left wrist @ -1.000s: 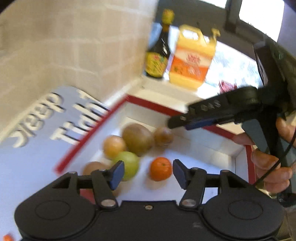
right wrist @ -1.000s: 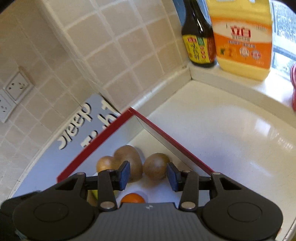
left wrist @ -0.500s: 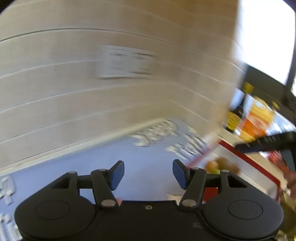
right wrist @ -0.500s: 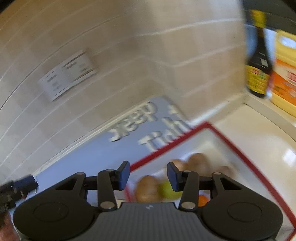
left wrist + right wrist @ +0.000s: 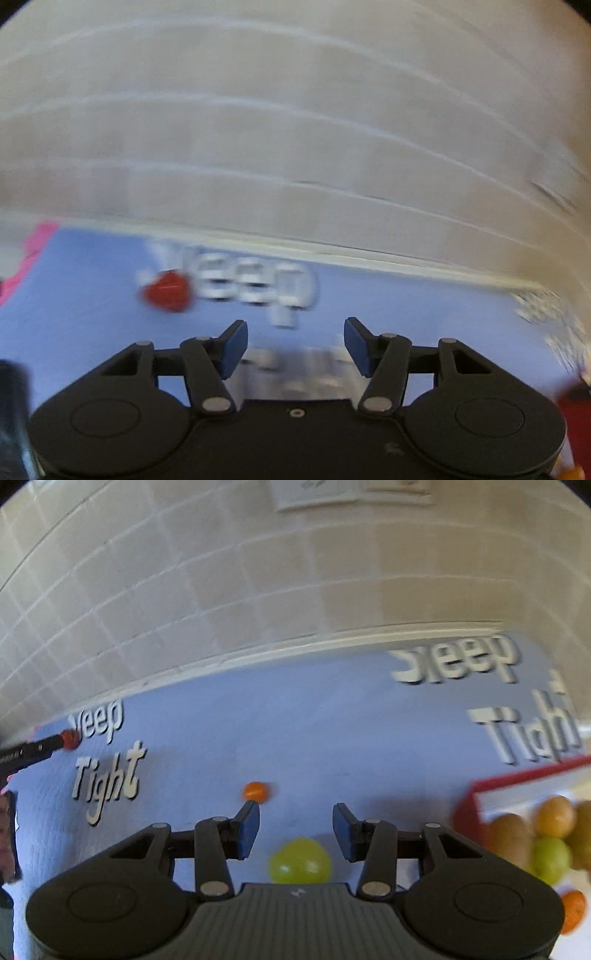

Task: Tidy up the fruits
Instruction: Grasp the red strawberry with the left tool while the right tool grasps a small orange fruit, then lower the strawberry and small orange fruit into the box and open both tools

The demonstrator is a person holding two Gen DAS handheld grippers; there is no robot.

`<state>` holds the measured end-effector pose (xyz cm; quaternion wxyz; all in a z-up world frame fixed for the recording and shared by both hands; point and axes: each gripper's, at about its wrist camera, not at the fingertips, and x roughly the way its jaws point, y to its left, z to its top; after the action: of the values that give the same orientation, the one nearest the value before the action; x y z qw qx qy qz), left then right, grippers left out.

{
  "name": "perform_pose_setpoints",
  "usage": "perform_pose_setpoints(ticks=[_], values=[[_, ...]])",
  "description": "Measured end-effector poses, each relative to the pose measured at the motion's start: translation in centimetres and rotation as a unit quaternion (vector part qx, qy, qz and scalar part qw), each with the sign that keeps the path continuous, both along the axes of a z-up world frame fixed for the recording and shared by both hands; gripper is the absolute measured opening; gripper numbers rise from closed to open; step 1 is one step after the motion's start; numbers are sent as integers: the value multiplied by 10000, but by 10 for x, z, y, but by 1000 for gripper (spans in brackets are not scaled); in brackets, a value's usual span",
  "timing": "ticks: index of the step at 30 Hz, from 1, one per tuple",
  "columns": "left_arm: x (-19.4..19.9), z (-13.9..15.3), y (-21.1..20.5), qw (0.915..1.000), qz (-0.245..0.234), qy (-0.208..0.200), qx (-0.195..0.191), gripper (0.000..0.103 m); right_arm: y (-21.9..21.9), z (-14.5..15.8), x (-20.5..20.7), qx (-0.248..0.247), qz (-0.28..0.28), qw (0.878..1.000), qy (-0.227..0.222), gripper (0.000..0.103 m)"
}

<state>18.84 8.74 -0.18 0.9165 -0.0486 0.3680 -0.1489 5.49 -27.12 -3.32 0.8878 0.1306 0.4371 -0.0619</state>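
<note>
The left wrist view is blurred. My left gripper [image 5: 295, 347] hovers over a blue mat [image 5: 92, 332], its jaws opening with nothing between them. A red fruit [image 5: 168, 291] lies ahead to its left. My right gripper [image 5: 295, 834] stands open above the mat [image 5: 332, 746]. A green fruit [image 5: 299, 862] lies on the mat under the gap, untouched by the pads, and a small orange fruit [image 5: 255, 791] sits just beyond the left fingertip. At the right, a red-rimmed white box [image 5: 480, 794] holds several fruits. Far left, a black finger [image 5: 37, 747] of my left gripper reaches the red fruit [image 5: 70, 738].
A tiled wall [image 5: 221, 590] rises behind the mat, with a wall socket [image 5: 351, 491] high up. White lettering [image 5: 107, 775] is printed on the mat. A pink edge [image 5: 37, 243] shows beyond the mat's far left corner.
Both grippers have swung left, away from the box and across the mat. The bottles have left view. The red fruit, green fruit and small orange have come into view.
</note>
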Motion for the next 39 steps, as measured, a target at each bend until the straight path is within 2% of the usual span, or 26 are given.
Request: perform_pose_setpoints(ticks=[3, 6, 7, 12, 16, 19, 21, 23, 24, 26, 29, 33, 39], values=[[23, -8, 24, 9991, 390, -32, 131, 79, 13, -7, 20, -98, 167, 9998, 94, 46], [47, -16, 29, 9986, 441, 71, 288, 80, 21, -16, 36, -227, 302, 9992, 119, 46], [54, -19, 27, 9974, 557, 45, 456, 80, 23, -20, 41, -330, 343, 9982, 366, 46], [86, -35, 15, 9877, 1043, -16, 1168, 80, 30, -39, 61, -465, 454, 9971, 408, 49], [95, -52, 4, 9837, 1015, 45, 1486, 80, 33, -59, 73, -579, 512, 9952, 595, 49], [95, -59, 1, 9828, 1012, 127, 1540, 80, 34, -71, 80, -459, 555, 9950, 697, 49], [92, -62, 1, 9815, 1010, 85, 1622, 76, 38, -77, 85, -449, 590, 9946, 725, 49], [95, -63, -4, 9787, 1027, -4, 1778, 57, 42, -80, 88, -589, 584, 9940, 712, 47], [94, -62, -5, 9768, 1042, -59, 1872, 55, 43, -80, 88, -640, 579, 9939, 687, 46], [91, -60, -4, 9775, 1020, -80, 1842, 55, 46, -80, 90, -742, 587, 9932, 676, 35], [84, -55, -4, 9793, 1065, -88, 1718, 55, 48, -80, 88, -825, 591, 9925, 689, 25], [72, -42, -8, 9856, 873, -157, 1441, 55, 49, -76, 79, -824, 569, 9928, 654, 24], [24, -9, -58, 9939, -44, -382, 1036, 55, 39, -37, 42, -802, 370, 9958, 244, 24]])
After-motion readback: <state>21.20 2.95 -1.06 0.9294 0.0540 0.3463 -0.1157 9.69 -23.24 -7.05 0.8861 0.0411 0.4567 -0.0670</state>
